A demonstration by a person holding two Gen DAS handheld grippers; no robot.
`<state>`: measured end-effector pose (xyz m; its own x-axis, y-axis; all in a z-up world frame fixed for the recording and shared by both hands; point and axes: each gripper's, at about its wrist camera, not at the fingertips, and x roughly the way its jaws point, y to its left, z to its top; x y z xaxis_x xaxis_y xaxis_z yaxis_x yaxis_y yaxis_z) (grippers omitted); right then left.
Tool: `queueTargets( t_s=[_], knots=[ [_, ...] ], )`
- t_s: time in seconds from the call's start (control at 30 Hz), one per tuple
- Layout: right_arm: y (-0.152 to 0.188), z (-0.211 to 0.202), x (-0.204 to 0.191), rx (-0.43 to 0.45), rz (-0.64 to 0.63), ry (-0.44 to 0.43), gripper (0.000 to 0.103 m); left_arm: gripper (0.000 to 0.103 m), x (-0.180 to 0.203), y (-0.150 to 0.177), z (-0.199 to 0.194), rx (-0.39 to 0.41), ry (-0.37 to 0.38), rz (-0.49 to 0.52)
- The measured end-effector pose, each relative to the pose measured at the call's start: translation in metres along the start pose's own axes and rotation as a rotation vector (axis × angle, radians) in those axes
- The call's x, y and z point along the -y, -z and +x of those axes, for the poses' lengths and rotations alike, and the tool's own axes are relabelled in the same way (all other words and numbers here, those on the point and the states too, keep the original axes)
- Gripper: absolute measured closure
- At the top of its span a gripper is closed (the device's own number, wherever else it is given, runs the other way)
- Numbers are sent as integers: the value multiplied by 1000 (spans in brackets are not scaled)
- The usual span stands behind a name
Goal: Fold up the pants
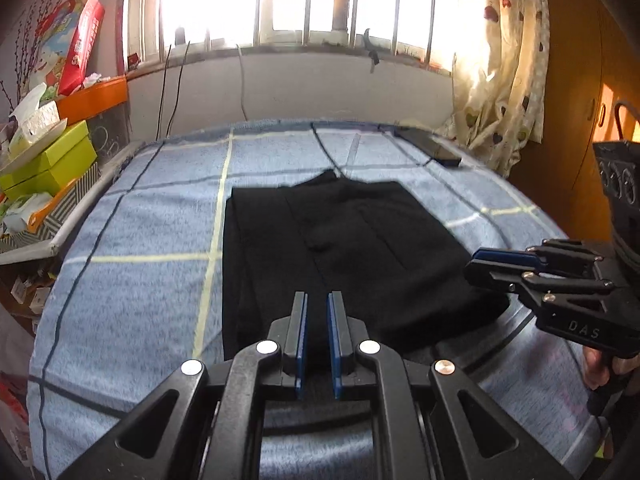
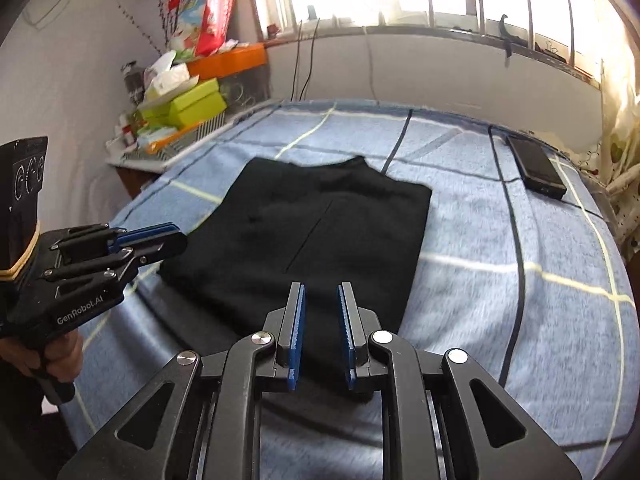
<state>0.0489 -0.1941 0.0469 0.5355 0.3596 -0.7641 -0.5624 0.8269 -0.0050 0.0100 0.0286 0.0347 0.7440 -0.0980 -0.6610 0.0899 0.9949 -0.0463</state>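
**Folded black pants on a bed, two empty grippers at their near edge**

The black pants (image 1: pixel 344 248) lie folded into a compact rectangle on the blue plaid bedspread (image 1: pixel 140 248), long axis running from the grippers towards the window. The left gripper (image 1: pixel 317 340) hangs over the pants' near edge, jaws nearly closed with a narrow gap, grasping nothing. The right gripper (image 2: pixel 321 336) hangs likewise, also empty. A dark phone (image 2: pixel 536 168) lies beyond the pants, well apart. Neither gripper looks clearly nearer.
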Motion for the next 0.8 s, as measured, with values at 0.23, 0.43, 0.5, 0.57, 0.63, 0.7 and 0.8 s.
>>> queueTargets(
  t_s=[0.23, 0.43, 0.5, 0.57, 0.63, 0.7, 0.8],
  knots=[
    [10, 19, 2, -30, -28, -8, 82, 91, -7, 11, 13, -24, 11, -26],
    [3, 9, 12, -30, -4, -26, 63, 91, -9, 4, 7, -40, 29, -28],
    [0, 0, 19, -5, 23, -13, 43, 84, -15, -3, 0, -26, 36, -42],
    [-6, -4, 30, 16, 56, -36, 43, 58, -24, -11, -5, -3, 52, -57],
    [-12, -2, 43, 13, 91, -51, 43, 54, -34, -18, -3, 7, 57, -69],
    [-17, 3, 56, 11, 125, -72, 43, 54, -43, -23, 6, -10, 67, -86],
    [-20, 14, 71, -5, 181, -112, 43, 54, -57, -27, 23, -52, 95, -133]
  ],
)
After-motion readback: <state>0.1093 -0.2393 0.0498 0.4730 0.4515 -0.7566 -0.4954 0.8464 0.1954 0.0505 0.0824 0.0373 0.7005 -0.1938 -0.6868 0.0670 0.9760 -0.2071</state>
